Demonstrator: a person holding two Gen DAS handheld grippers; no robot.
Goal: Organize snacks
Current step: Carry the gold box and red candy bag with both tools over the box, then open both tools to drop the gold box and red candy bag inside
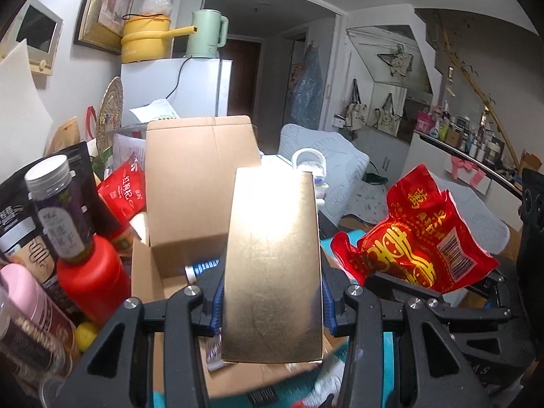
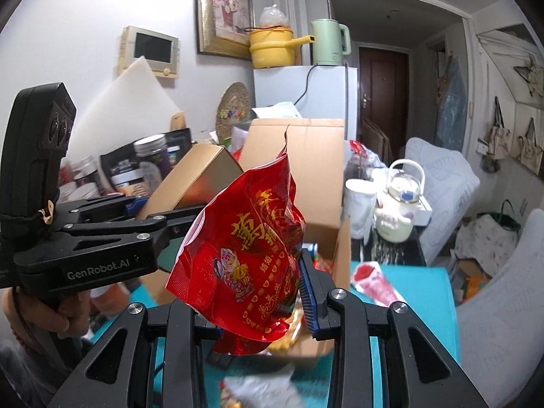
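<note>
The left gripper (image 1: 272, 306) clamps a gold box (image 1: 272, 272) above the open cardboard carton (image 1: 200, 183). Right of it, the right gripper (image 2: 251, 309) pinches a red snack bag (image 2: 248, 258), raised over the same carton.

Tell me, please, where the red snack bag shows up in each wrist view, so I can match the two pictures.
Left wrist view: the red snack bag is at right of centre, clamped in the right gripper.
Right wrist view: the same bag fills the lower centre, between that gripper's pads.
Shared landmark: the open cardboard box, behind the bag in both.
</note>
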